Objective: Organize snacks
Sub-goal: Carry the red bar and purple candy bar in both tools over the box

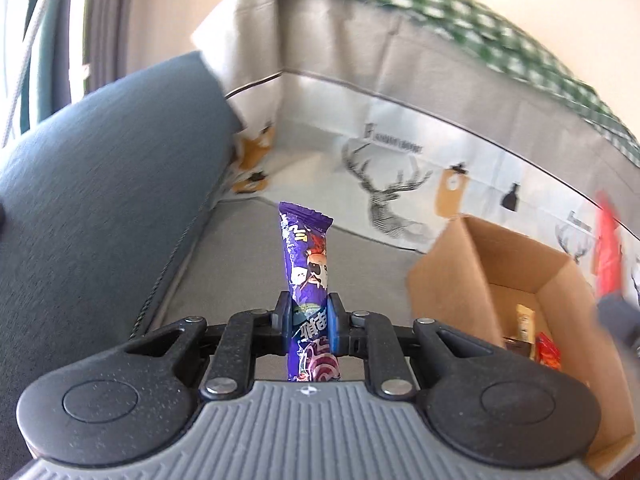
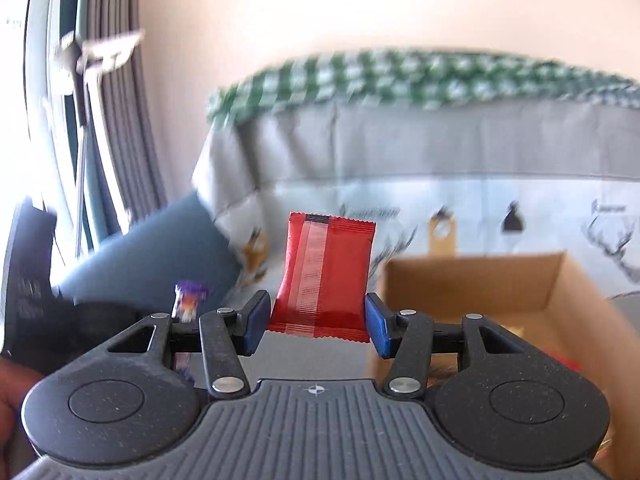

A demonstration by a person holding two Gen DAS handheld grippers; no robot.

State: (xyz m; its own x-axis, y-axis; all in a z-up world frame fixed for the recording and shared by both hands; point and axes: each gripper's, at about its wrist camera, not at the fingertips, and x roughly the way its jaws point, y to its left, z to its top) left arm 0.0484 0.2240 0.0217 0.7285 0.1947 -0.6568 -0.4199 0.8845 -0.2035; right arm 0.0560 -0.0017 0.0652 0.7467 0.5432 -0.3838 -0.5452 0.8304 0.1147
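Left tongs (image 1: 310, 316) pinch a slim purple foil snack stick (image 1: 306, 252), upright. Right tongs (image 2: 316, 322), half open, clamp a flat red snack packet (image 2: 326, 280) by its sides. An open brown cardboard box (image 1: 452, 276) holding snacks sits at three o'clock on the grey sofa seat (image 1: 236, 264).

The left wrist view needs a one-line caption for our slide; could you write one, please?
Left gripper shut on a purple snack packet, with the open cardboard box to its right.

Streaming in bright from the window (image 2: 44, 120) at left, overexposing the wall (image 2: 360, 0), smearing backgrounds, bending edges fisheye-style.
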